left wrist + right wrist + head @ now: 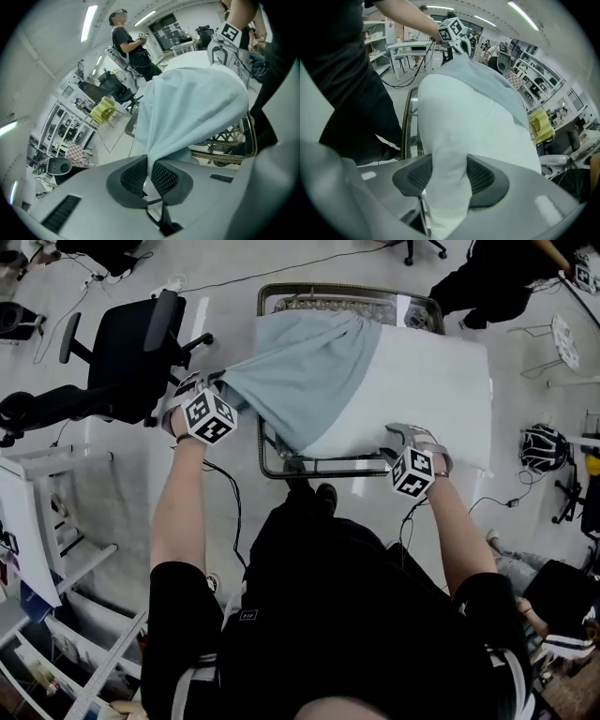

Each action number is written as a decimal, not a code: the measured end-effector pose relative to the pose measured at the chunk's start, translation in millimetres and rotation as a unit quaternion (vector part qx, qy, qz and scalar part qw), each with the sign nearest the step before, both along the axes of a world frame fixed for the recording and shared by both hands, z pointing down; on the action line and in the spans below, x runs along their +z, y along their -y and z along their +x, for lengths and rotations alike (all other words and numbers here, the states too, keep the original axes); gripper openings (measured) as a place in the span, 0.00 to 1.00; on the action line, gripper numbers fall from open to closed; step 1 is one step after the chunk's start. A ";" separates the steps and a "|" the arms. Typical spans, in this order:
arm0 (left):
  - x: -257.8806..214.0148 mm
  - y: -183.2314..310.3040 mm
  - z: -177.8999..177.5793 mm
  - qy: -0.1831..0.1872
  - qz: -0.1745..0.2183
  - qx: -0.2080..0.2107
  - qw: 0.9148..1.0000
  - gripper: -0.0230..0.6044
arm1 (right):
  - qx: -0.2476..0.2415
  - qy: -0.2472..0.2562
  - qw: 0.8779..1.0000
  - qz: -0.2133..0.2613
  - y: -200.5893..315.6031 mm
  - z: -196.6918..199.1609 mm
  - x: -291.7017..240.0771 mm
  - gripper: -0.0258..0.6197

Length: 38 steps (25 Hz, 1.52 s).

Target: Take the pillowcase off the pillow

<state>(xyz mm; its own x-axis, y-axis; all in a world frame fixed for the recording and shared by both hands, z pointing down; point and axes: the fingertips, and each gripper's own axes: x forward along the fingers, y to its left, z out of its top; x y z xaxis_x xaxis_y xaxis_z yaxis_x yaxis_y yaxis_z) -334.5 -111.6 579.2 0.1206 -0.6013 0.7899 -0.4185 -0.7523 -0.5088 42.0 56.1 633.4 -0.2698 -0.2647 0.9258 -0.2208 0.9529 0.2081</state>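
A white pillow (427, 395) lies on a glass-topped table (281, 471). A pale blue-grey pillowcase (309, 367) still covers its left part and is stretched out to the left past the table's edge. My left gripper (217, 383) is shut on the bunched end of that pillowcase (187, 108), the cloth pinched between the pads of that left gripper (149, 174). At the table's near edge, my right gripper (394, 442) is shut on the bare pillow (464, 131), whose white fabric fills the gap between the jaws of the right gripper (449, 177).
A black office chair (131, 352) stands left of the table, close to my left hand. A white shelf frame (47, 512) is at the far left. Another person (487, 277) sits beyond the table's far right corner. A helmet (544, 446) and cables lie on the floor to the right.
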 end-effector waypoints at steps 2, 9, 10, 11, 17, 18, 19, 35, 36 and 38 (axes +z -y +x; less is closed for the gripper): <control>-11.5 24.5 -15.0 -0.004 0.019 -0.022 1.000 0.05 | -0.018 0.003 1.000 -0.007 8.2 -23.6 -1.8 0.40; -45.4 79.3 -64.2 -0.015 0.042 -0.058 0.997 0.05 | -0.040 -0.006 0.997 -0.070 5.6 -48.6 6.2 0.36; -50.9 83.3 -65.6 -0.012 0.048 -0.051 0.997 0.05 | -0.038 -0.001 0.996 -0.078 4.2 -50.0 5.4 0.36; -56.9 86.8 -64.3 -0.006 0.057 -0.041 0.997 0.05 | -0.035 0.006 0.996 -0.084 4.2 -51.9 3.7 0.37; -116.3 110.2 -50.5 -0.036 0.124 -0.066 0.989 0.05 | -0.039 0.023 0.993 -0.109 10.4 -52.0 0.9 0.41; -127.3 111.6 -47.7 -0.034 0.134 -0.066 0.988 0.05 | -0.043 0.025 0.992 -0.112 11.1 -51.7 0.4 0.42; -139.1 112.1 -44.7 -0.031 0.145 -0.066 0.987 0.05 | -0.048 0.028 0.992 -0.115 12.3 -51.6 -1.2 0.43; -339.2 73.1 107.8 -0.147 0.293 0.021 0.944 0.05 | 0.027 0.364 0.929 0.061 153.0 -148.2 -228.8 0.55; -341.8 68.9 122.5 -0.153 0.289 0.034 0.944 0.05 | 0.031 0.383 0.921 0.070 157.4 -154.7 -242.5 0.56; -341.2 58.3 151.8 -0.167 0.277 0.059 0.944 0.05 | 0.044 0.411 0.906 0.093 167.7 -163.2 -265.9 0.59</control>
<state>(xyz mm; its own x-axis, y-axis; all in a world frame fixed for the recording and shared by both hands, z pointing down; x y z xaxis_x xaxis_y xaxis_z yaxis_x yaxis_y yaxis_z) -182.7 -169.8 237.9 0.4000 -0.8779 0.2631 -0.5551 -0.4605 -0.6927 -121.2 -111.7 367.5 -0.8183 -0.4498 0.3579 -0.4476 0.8892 0.0942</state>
